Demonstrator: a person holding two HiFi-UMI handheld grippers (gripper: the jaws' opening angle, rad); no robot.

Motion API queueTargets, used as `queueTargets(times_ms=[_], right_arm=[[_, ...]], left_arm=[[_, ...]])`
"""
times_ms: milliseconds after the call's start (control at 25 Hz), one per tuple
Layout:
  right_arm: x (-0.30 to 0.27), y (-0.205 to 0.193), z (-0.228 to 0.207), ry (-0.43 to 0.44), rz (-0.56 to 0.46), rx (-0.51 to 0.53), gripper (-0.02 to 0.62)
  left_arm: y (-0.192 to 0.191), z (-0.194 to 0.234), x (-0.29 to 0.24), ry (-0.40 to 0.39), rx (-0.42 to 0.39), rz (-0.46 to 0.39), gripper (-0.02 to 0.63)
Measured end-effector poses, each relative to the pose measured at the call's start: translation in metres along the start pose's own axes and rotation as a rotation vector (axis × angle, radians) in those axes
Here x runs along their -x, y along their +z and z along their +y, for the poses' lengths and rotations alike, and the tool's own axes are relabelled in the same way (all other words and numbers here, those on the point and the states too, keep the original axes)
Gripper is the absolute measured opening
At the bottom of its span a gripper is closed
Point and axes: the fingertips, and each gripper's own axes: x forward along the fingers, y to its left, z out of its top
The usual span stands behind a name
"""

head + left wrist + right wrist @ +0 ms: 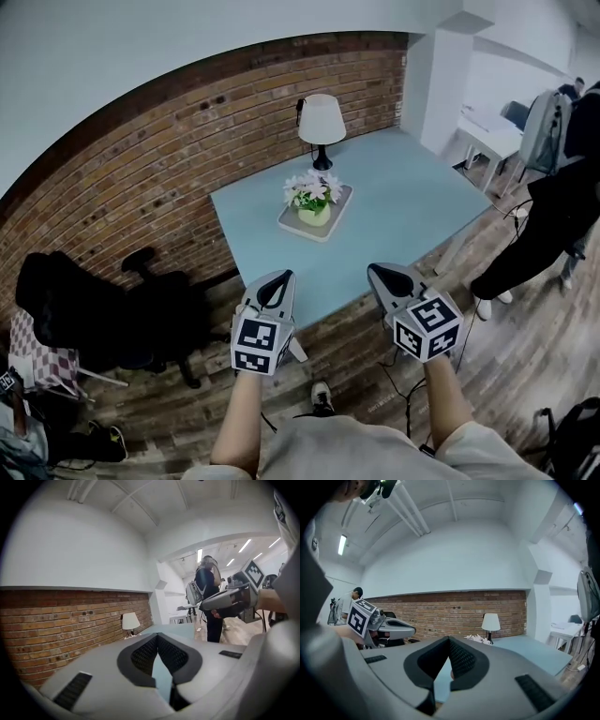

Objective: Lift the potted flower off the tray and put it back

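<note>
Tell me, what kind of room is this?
Probably an office or workroom: a brick wall, a black office chair, and a blue table holding a lamp and a potted flower on a tray.

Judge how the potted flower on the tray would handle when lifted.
Probably light: the potted flower is small against its tray. Likely top-heavy, apt to tip, since the blooms spread wider than the pot. Petals look floppy.

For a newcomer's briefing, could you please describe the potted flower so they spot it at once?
Find the blue table by the brick wall. In front of its white lamp lies a square tray, and on it stands the potted flower: the only plant, pale blossoms in a yellow-green pot.
</note>
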Motion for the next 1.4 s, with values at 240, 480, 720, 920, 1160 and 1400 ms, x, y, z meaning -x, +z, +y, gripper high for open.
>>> queueTargets(times_ms=[240,480,720,920,1160,1400], right_arm=[[-0.041,-0.002,-0.015,0.0,0.017,-0.005,0.005],[-0.087,-0.002,-0.027,0.004,0.01,-0.054,0.012],[-0.127,-0.009,-0.045,-0.04,0.03,-0.048,0.031],[-0.149,-0.016,-0.053,-0.048,0.065,-0.035,0.047],[-0.179,-0.032,-0.067,-0.028,0.084,-0.04,0.092],[-0.219,-0.052,-0.095,0.009,0.117,-0.065,0.169]], left_arm=[[-0.013,0.026,-0.033,-0.021,0.014,0.019,0.012],[-0.026,0.061,-0.064,-0.044,0.035,0.034,0.012],[-0.035,0.084,-0.094,-0.08,0.037,0.034,0.021],[-0.043,0.098,-0.111,-0.097,0.052,0.051,0.037],[-0.067,0.112,-0.136,-0.116,0.068,0.085,0.087],[-0.087,0.131,-0.177,-0.11,0.094,0.121,0.129]])
